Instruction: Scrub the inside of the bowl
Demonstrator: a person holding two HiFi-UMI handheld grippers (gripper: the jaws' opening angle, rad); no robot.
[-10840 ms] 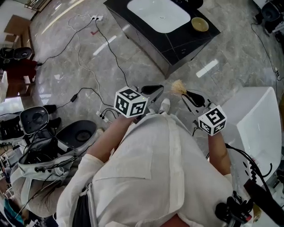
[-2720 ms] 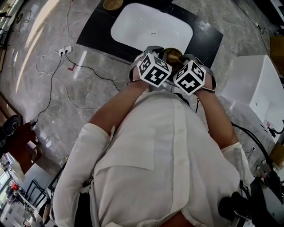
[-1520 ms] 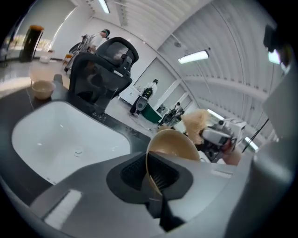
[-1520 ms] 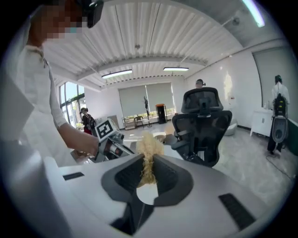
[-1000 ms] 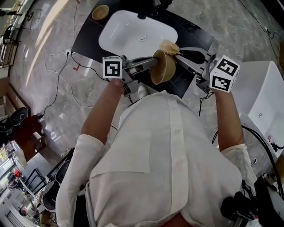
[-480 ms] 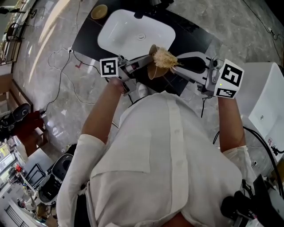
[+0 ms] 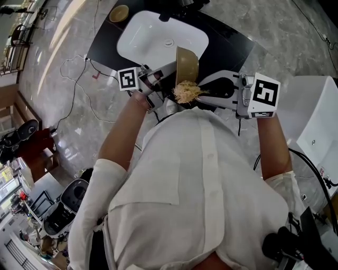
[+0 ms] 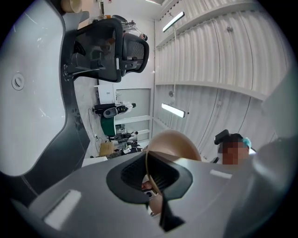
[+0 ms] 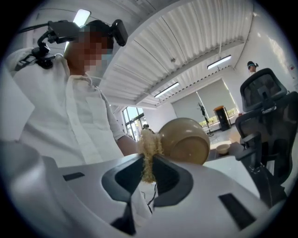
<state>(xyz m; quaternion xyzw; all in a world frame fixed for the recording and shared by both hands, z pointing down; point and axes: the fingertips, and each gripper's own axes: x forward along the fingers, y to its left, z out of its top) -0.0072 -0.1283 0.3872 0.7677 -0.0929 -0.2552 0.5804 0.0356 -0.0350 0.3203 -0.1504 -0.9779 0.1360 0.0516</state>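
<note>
A tan bowl (image 7: pixel 186 64) is held on edge above the black counter, its rim pinched in my left gripper (image 7: pixel 171 68), which is shut on it. The bowl's rim (image 8: pixel 151 173) runs between the jaws in the left gripper view. My right gripper (image 7: pixel 198 94) is shut on a straw-coloured fibre scrubber (image 7: pixel 184 92), which sits just below the bowl's lower edge. In the right gripper view the scrubber (image 9: pixel 148 158) stands between the jaws, with the bowl's rounded outside (image 9: pixel 185 141) just beyond it.
A white sink basin (image 7: pixel 161 38) is set in the black counter (image 7: pixel 232 45) beyond the grippers. A second tan bowl (image 7: pixel 119 12) rests at the counter's far left corner. A white tub (image 7: pixel 312 126) stands at the right. Cables lie on the marble floor (image 7: pixel 74 68).
The scrubber has come out of the bowl's mouth and dropped below its lower edge. The bowl has turned more upright in the left gripper. The right gripper moved slightly left and down.
</note>
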